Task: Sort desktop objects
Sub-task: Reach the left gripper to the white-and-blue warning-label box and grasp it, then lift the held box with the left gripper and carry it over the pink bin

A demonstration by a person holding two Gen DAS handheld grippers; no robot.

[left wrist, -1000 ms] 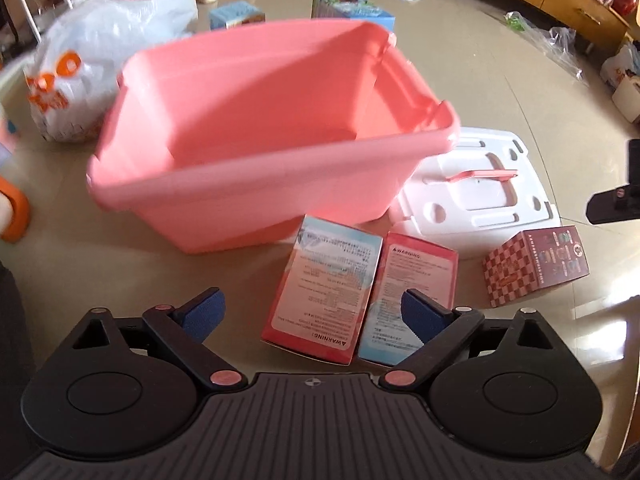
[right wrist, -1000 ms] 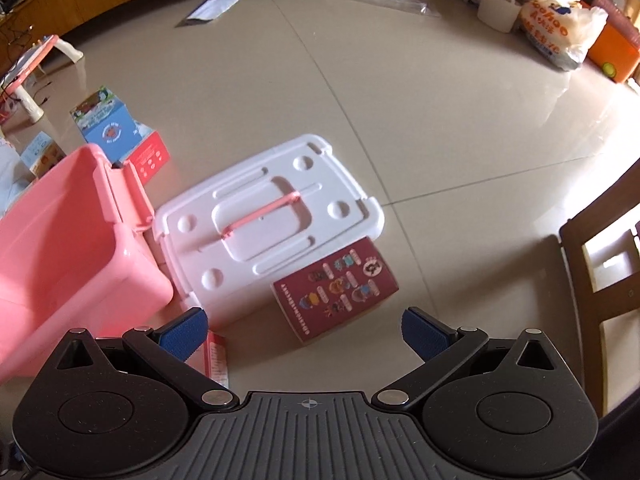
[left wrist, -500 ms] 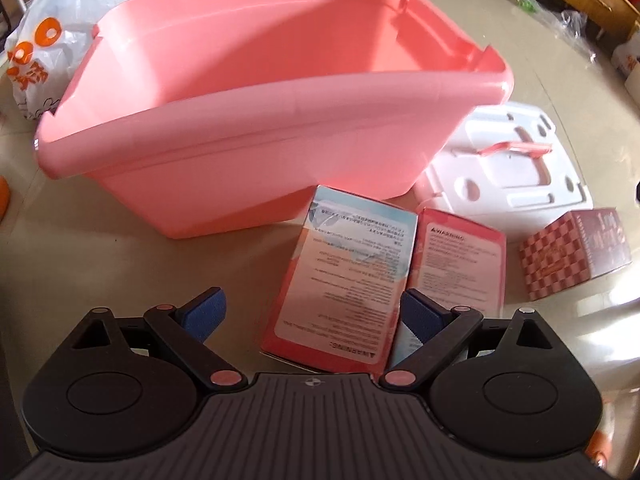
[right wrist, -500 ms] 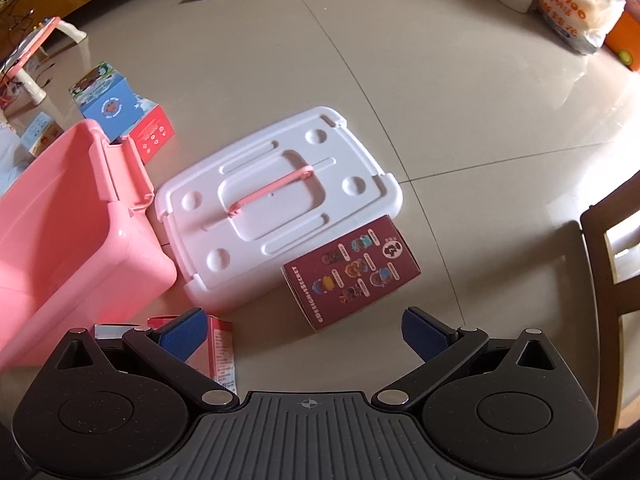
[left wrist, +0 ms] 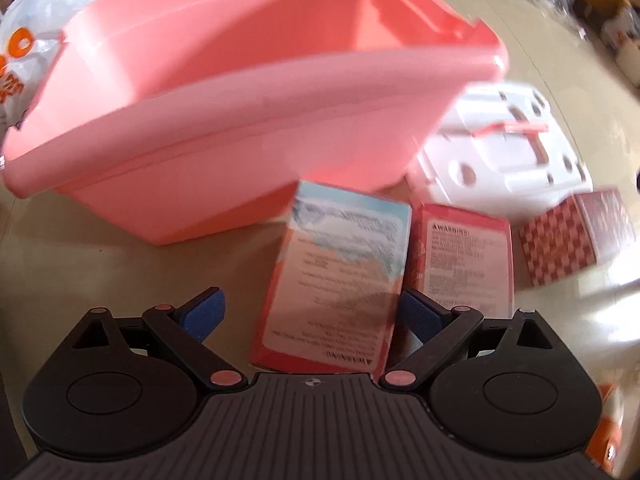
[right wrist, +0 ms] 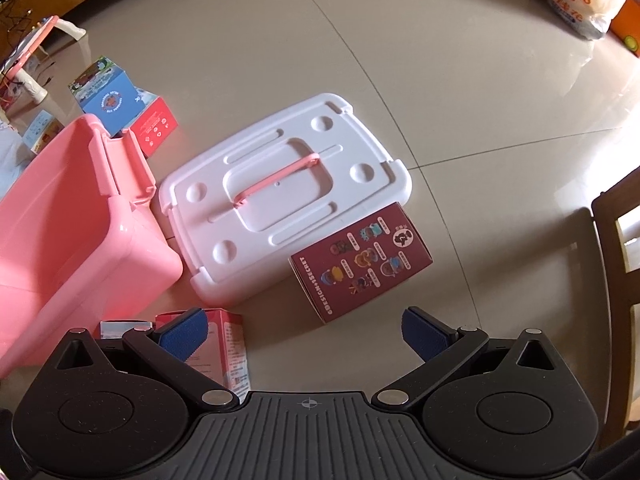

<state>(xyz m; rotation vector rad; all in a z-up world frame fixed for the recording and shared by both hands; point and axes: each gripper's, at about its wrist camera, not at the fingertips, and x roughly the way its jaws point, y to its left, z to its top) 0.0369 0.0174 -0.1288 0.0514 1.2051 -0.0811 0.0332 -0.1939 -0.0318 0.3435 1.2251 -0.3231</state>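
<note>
Blue-topped box (left wrist: 344, 264): flat cardboard carton, glossy, printed text on a pink lower part; it lies on the floor between the fingers of the left claw (left wrist: 310, 312), nearer the right finger, and the pads are not pressing on it.
Red box (left wrist: 468, 256): same carton shape, with a warning label; it lies just beside the first box on its right. In the right wrist view its end (right wrist: 228, 344) shows behind the left finger.
Left claw: spread wide, pinching nothing; blue ribbed pads on black arms.
Dark red box (right wrist: 362, 264): cardboard with small cartoon figures on top and a checked side; it lies far from the right claw (right wrist: 304, 332), between the lines of its fingers, touching the near edge of the lid.
Right claw: spread wide, nothing in it.
Lid (right wrist: 280, 196): white hard plastic, rounded rectangle with moulded dimples and slots and a thin pink handle; flat on the floor.
Bin (left wrist: 248, 92): pink smooth plastic tub, open; just beyond the two cartons, left of the lid.
Floor (right wrist: 460, 100): shiny beige tiles.
</note>
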